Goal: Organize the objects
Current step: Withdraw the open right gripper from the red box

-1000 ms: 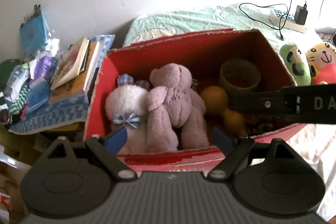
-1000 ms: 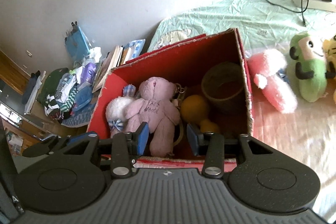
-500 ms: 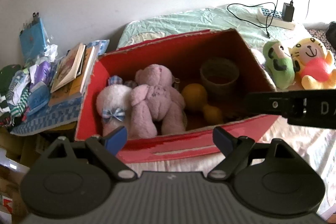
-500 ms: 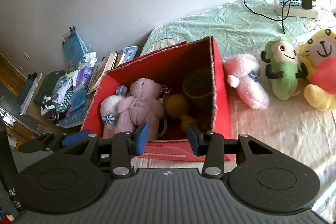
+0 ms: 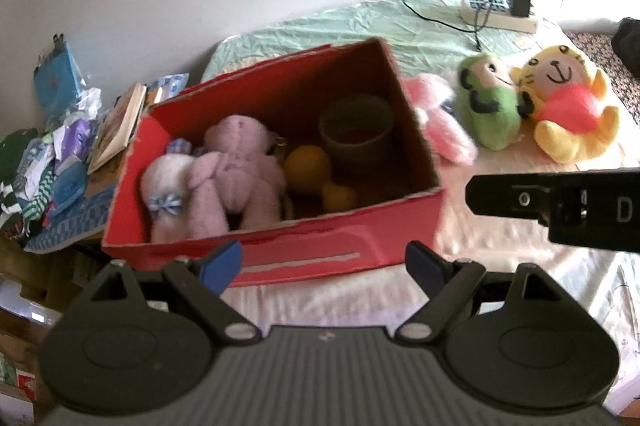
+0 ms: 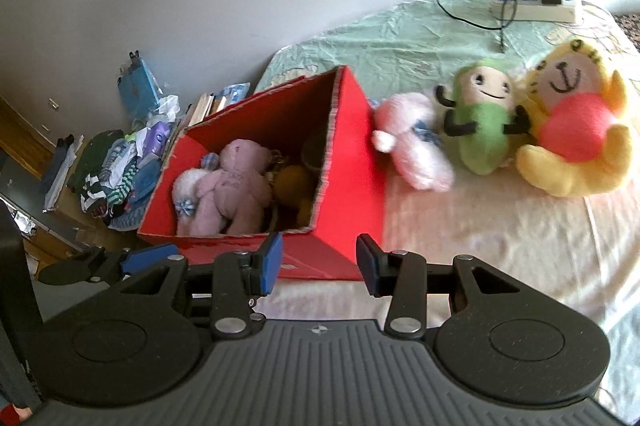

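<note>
Nearest the cameras, the left hand-held gripper (image 5: 322,262) stands with its jaws wide apart and nothing between them; the right hand-held gripper (image 6: 318,260) has its jaws parted less widely, likewise empty. Both hang above the pale bed cover (image 6: 500,246), short of the box.

Just beyond the fingertips sits a red cardboard box (image 5: 320,250), open at the top, resting on the bed near its edge. Contents, front to back: a lilac teddy bear (image 5: 236,178) lying face down at the left end, pressed against a white soft toy (image 5: 168,182) with a blue checked bow; two orange balls (image 5: 308,166), one larger, one smaller, in the middle; a brown round pot (image 5: 356,130), upright, in the far right corner. Whether the pot holds anything cannot be told.

Outside the box, on the bed to its right, lie three soft toys in a row: a pink one (image 6: 416,150) touching or just beside the box wall, a green one (image 6: 484,122) with a smiling face, and a yellow one (image 6: 576,138) with a red front, the last two touching.

Left of the box, off the bed, is a heap of books (image 5: 120,122), clothes and bags.

Farthest back, a white power strip (image 6: 536,2) with a black charger and cable lies on the green sheet (image 6: 400,42) near the wall.
</note>
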`<state>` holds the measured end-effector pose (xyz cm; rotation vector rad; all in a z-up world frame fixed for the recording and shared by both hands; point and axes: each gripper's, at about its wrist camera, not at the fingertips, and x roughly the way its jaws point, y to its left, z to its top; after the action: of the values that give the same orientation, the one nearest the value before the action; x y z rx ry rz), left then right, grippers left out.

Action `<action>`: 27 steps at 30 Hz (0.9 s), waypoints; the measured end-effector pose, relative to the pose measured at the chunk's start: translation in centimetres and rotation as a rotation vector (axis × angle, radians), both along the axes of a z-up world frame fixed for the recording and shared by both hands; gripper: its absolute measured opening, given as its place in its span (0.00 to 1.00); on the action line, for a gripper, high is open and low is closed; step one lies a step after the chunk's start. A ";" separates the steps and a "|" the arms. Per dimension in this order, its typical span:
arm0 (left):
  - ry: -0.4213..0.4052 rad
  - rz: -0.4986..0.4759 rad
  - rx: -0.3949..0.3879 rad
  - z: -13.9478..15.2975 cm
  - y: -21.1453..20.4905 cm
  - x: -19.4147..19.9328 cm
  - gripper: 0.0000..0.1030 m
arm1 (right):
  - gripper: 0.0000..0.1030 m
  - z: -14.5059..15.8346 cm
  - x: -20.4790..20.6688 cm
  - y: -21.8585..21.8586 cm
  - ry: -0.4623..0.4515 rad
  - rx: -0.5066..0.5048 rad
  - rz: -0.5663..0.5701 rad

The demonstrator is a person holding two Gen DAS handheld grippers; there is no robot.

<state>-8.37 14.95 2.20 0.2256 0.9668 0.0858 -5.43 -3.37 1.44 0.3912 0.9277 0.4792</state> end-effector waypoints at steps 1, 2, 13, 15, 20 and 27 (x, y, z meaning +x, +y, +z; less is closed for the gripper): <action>0.003 -0.002 0.002 -0.1 -0.6 0.0 0.85 | 0.42 -0.1 0.0 -0.6 0.003 0.002 -0.001; 0.007 -0.005 0.004 -0.2 -1.2 0.1 0.85 | 0.42 -0.2 0.0 -1.2 0.007 0.003 -0.003; 0.062 -0.029 0.043 -1.5 -7.4 1.2 0.85 | 0.42 -1.5 0.8 -6.9 0.045 0.013 -0.022; 0.068 -0.032 0.047 -1.7 -8.2 1.4 0.85 | 0.42 -1.7 1.1 -7.7 0.050 0.013 -0.024; 0.089 -0.038 0.057 -2.3 -10.3 2.1 0.85 | 0.42 -2.3 1.7 -9.7 0.065 0.007 -0.029; 0.123 -0.061 0.050 -3.4 -12.9 2.6 0.85 | 0.42 -3.2 2.1 -12.3 0.089 0.013 -0.050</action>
<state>-5.73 2.09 -1.15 0.3093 1.0804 0.0401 -3.29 -15.64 -1.74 0.4491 0.9991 0.4246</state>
